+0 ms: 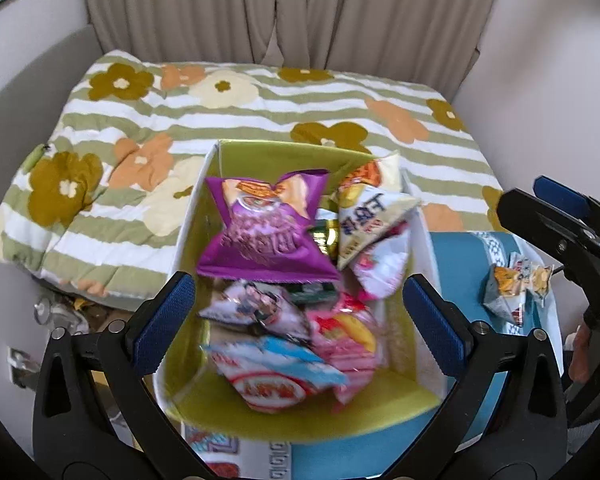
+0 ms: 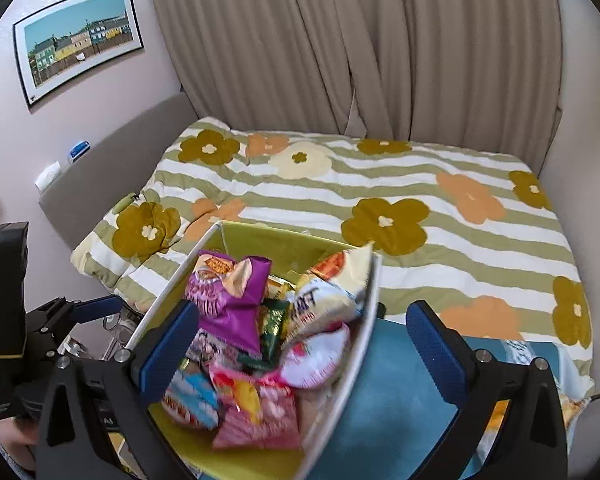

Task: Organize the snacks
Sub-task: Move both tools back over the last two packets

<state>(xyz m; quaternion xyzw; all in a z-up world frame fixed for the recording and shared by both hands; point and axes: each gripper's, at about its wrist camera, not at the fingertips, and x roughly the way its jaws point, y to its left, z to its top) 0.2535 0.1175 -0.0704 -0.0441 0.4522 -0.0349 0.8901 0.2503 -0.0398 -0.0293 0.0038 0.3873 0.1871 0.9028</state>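
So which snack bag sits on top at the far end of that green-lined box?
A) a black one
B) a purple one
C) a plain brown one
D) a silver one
B: the purple bag lies across the top of the pile at the far end of the box.

Both wrist views look steeply down, sharing the snack box [image 1: 422,248].
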